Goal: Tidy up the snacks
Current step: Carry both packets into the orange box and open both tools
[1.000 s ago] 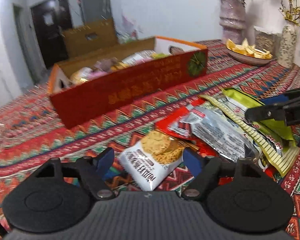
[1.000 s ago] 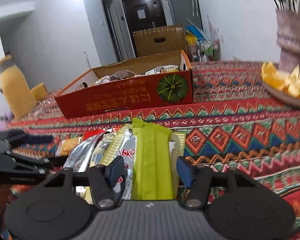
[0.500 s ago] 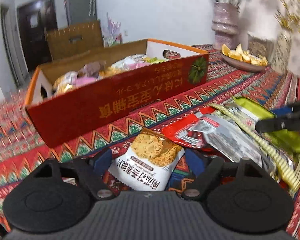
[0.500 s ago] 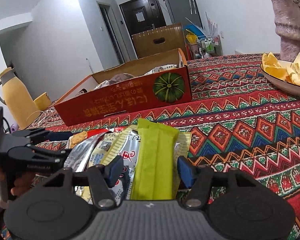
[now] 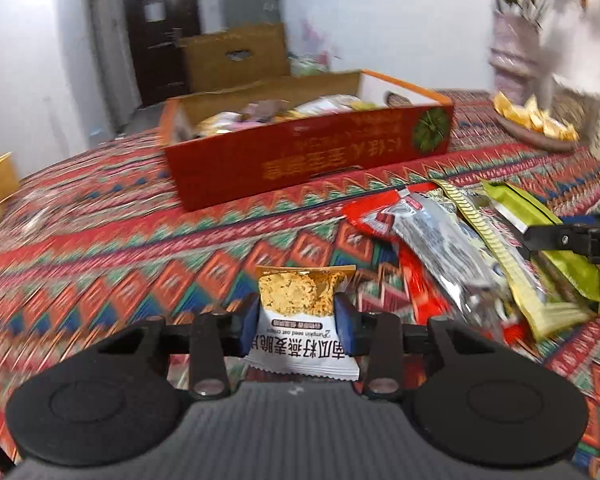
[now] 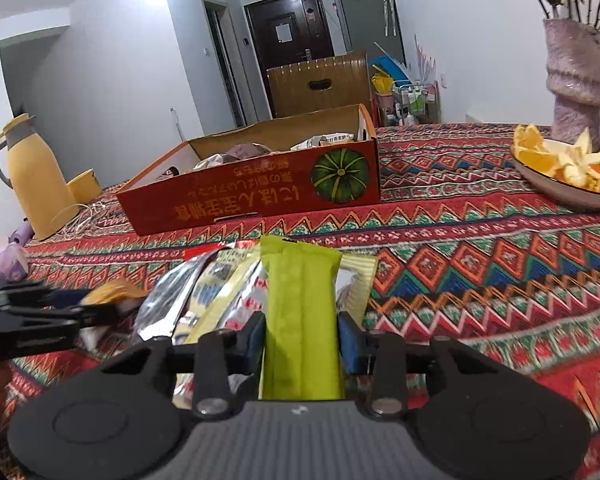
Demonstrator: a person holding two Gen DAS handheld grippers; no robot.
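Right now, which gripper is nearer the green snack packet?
Right. The right gripper is shut on the green snack packet; the left gripper, off to its side, grips the oat crisp packet.

Both views low over the cloth point(image 5: 100, 248), close behind own fingers, tilted down and aimed at the red box point(image 5: 308, 156). Left view from the box's near-left side, right view from farther right, box point(image 6: 252, 196) ahead-left. Shared by the 2: box, snack pile point(image 6: 220, 296), door point(image 6: 288, 40), fruit plate point(image 6: 556, 188).

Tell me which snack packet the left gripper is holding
The white oat crisp packet with the biscuit picture, clamped in the left gripper; the others lie piled to its right.
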